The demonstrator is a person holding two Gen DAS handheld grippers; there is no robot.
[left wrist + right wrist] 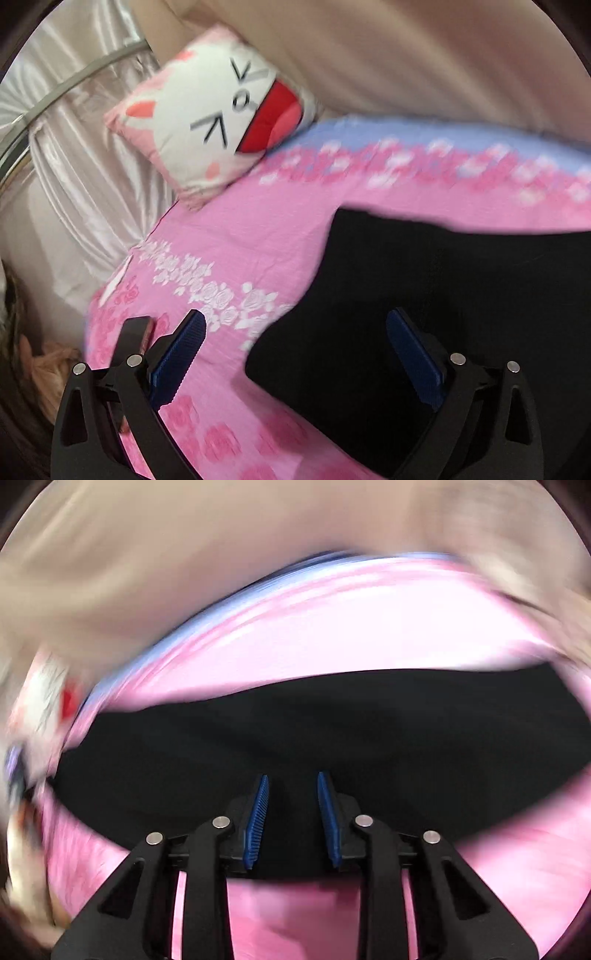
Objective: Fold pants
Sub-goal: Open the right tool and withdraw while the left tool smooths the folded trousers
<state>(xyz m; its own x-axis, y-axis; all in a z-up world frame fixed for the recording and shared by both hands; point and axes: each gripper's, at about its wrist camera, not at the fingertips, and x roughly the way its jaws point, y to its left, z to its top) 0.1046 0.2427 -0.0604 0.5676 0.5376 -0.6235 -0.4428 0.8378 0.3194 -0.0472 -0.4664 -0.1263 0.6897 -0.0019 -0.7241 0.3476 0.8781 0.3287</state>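
The black pants (443,295) lie flat on a pink flowered bedsheet (236,236). In the left wrist view their left end reaches under my left gripper (295,316), which hovers above with its blue pads (181,354) wide apart and nothing between them. In the blurred right wrist view the pants (332,731) stretch across the whole width. My right gripper (292,777) hangs over their near edge, open by a narrow gap. The pads (256,819) do not press on the cloth.
A pink and white cat-face cushion (218,122) sits at the bed's far left corner. Beige curtain or wall (406,62) runs behind the bed. Shiny pale fabric (74,177) hangs off the left side. The sheet (332,635) beyond the pants is bare.
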